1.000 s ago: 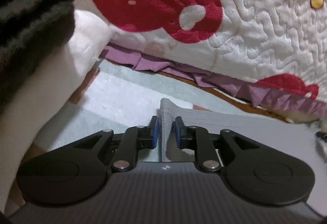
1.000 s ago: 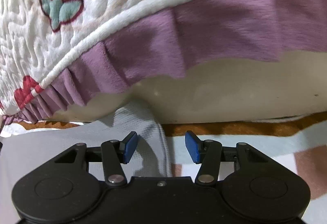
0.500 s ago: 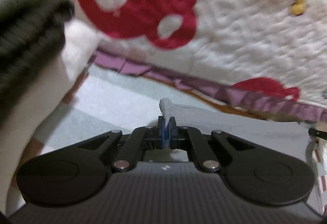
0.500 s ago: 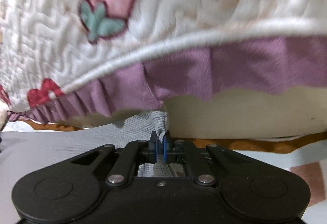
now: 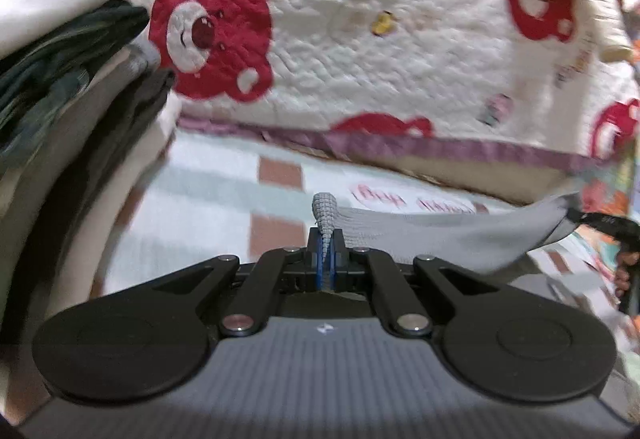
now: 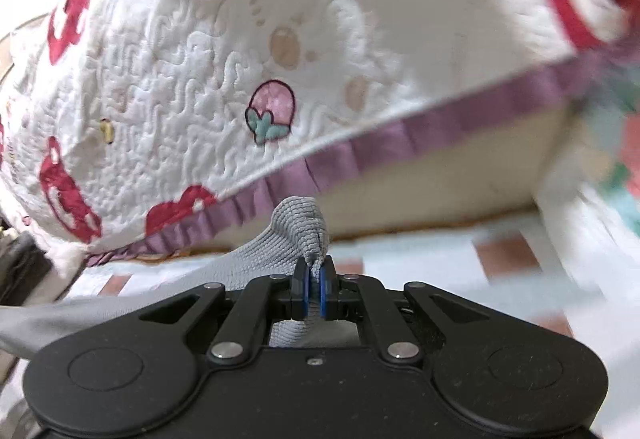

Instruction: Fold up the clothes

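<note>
While the grey knit garment (image 5: 420, 235) is stretched between them, one corner is clamped by the left gripper (image 5: 325, 259) and another by the right gripper (image 6: 314, 289), jaws pressed together.

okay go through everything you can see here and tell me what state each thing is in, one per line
left tongs: shut on the grey garment
right tongs: shut on the grey garment
grey garment: pinched at two corners, lifted, stretched between the tongs
quilt: draped, purple ruffle hanging at its edge
stack of clothes: folded, piled at the left
</note>
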A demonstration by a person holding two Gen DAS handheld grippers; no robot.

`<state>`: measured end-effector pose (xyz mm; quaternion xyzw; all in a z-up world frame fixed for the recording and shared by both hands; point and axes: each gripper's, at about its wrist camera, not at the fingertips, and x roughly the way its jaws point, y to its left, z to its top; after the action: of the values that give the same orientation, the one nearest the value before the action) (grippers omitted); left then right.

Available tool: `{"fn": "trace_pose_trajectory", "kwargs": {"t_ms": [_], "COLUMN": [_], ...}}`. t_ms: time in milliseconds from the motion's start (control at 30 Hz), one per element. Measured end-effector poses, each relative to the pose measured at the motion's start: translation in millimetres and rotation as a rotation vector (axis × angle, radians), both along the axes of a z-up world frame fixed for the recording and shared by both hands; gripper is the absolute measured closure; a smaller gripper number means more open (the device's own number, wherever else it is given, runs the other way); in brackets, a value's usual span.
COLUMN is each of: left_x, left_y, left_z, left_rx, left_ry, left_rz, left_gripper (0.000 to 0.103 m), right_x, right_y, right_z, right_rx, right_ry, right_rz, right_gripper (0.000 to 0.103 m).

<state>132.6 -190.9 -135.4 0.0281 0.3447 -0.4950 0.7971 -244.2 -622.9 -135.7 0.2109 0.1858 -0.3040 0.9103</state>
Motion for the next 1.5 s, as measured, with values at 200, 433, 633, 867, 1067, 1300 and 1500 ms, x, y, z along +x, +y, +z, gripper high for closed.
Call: {"fn": "trace_pose_trajectory", "kwargs": {"t_ms": [200, 433, 633, 867, 1067, 1300, 1500], "left_x": [-59, -103, -127, -154, -168, -181, -181], "left_y": [38, 76, 94, 95, 113, 123, 129], "left_z": [4, 31, 44, 46, 55, 30, 28], "left_rx": [0.071, 0.079, 0.072, 0.154, 0.131, 0.205, 0.207], "left_ry": [0.003, -0.010, 0.048, 0.021, 0.078, 0.158, 0.232], "left_rz": [-0.073, -0.150, -0.215, -0.254, -0.233, -0.245, -0.243], "left_gripper": [0.101, 0.101, 0.101, 0.101, 0.101, 0.101, 0.101], "right_x": [-53, -78, -116, -160, -186, -213, -234], "right_y": [44, 44, 52, 79, 91, 102, 110], "right_z": [-35, -14, 12, -9, -9, -32, -8], "right_rx": [0.030, 0.017, 0.024, 0.043, 0.065, 0.100, 0.095], "right_ry": [0.176, 0.110, 0.094, 0.167, 0.114, 0.117, -0.015], "right_rz": [0.028, 0.044, 0.073, 0.146, 0.154, 0.116, 0.115], "right_gripper": [0.098, 0.098, 0.098, 0.098, 0.098, 0.098, 0.098]}}
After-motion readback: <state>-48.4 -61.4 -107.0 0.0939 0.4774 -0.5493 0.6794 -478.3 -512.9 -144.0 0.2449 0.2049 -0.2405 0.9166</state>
